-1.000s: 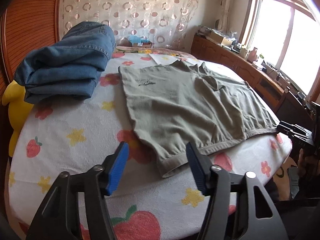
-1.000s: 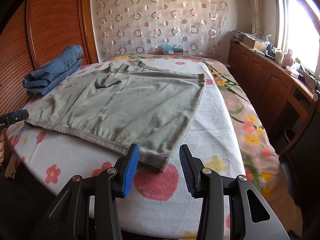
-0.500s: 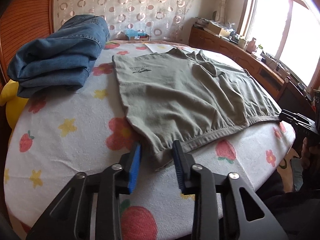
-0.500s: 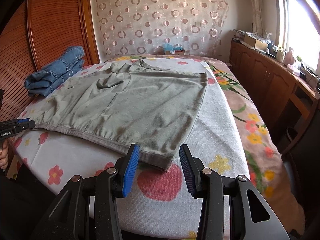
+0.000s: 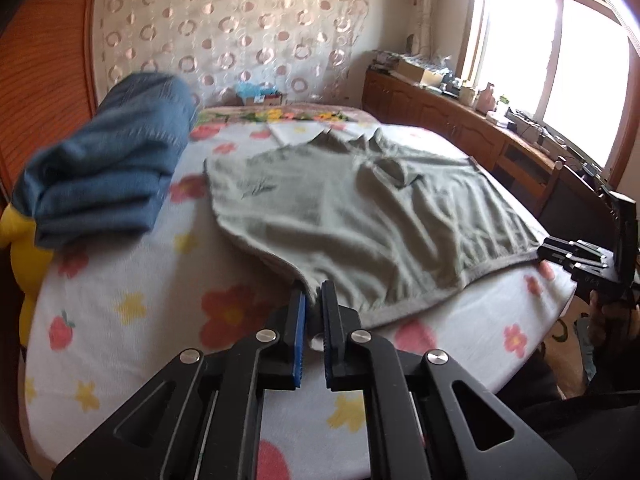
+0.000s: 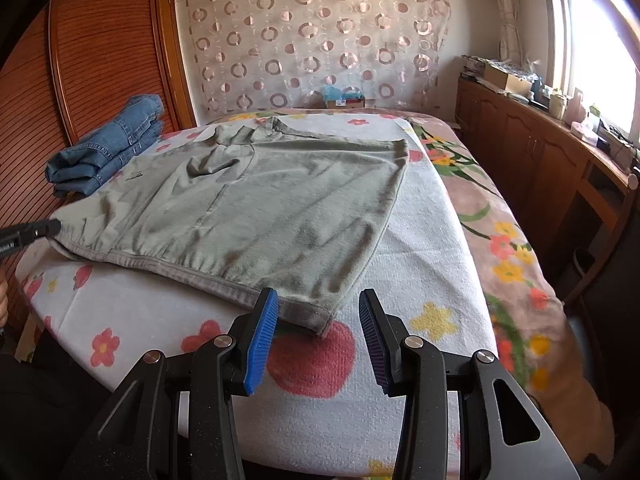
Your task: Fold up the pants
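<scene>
Left wrist: left tongs (image 5: 314, 300) pinch the pants' (image 5: 360, 216) near corner; right tongs (image 6: 316, 320) gape beside another.

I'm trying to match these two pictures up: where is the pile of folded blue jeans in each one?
Left wrist view: folded jeans at upper left, large, beside the grey-green garment.
Right wrist view: folded jeans at mid left, smaller, by the wooden panel.
Shared landmark: the circle-patterned curtain behind the bed.

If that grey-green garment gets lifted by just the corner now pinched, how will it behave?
Probably floppy: the grey-green garment already wrinkles toward the left hand-held gripper, shut on its corner. It looks thin and light, so it should drape rather than hold shape. The far hem corner lies loose between the right hand-held gripper fingers and will likely drag.
</scene>
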Available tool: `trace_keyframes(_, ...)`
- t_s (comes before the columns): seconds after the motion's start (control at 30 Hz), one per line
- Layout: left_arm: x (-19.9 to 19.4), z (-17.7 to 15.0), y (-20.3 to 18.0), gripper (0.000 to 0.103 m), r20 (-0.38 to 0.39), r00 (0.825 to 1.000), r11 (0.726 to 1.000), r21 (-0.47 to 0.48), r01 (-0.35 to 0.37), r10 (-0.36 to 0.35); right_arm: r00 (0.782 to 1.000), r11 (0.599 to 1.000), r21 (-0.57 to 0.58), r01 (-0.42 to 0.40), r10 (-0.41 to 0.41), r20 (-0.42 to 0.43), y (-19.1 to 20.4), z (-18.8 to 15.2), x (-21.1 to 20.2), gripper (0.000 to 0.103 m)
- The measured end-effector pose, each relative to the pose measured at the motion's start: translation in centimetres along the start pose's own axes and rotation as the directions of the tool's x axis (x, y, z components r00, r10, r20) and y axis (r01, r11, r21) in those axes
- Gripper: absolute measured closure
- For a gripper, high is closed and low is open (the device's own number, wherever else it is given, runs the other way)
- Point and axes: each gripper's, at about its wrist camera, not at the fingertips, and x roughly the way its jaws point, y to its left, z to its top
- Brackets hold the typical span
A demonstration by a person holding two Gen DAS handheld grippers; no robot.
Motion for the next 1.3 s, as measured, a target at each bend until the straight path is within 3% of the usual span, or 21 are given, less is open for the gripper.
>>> trace_keyframes(0.33,1.4,4.1,-4.6,0.096,0.015,0.997,0.991,0.110,0.077,-0.079,1.000,1.000,0.016,-0.008,0.008,0.007,-0.4,-0.1,0.0,0.059)
trace_keyframes(0.83,4.6,7.9,-13.4,0.096,-0.037,0.981,0.948,0.254,0.194,-0.191,0.999,1.000,0.015,0.028,-0.028,0.040,-0.9,0.0,0.9,0.059)
trace_keyframes(1.1,7.0,8.8,-18.3,0.096,-0.081,0.969,0.920,0.306,0.247,-0.233,0.998,0.999,0.033,0.042,-0.044,0.052,-1.8,0.1,1.0,0.043)
trace_keyframes(1.17,7.4,8.9,-19.5,0.096,-0.092,0.966,0.912,0.319,0.258,-0.241,0.998,0.999,0.030,0.018,-0.020,0.059,-1.9,0.0,0.9,0.042)
trace_keyframes(1.3,7.8,9.3,-22.1,0.096,-0.116,0.958,0.893,0.348,0.285,-0.261,0.995,0.998,0.032,0.050,-0.053,0.080,-2.2,-0.4,0.6,0.042)
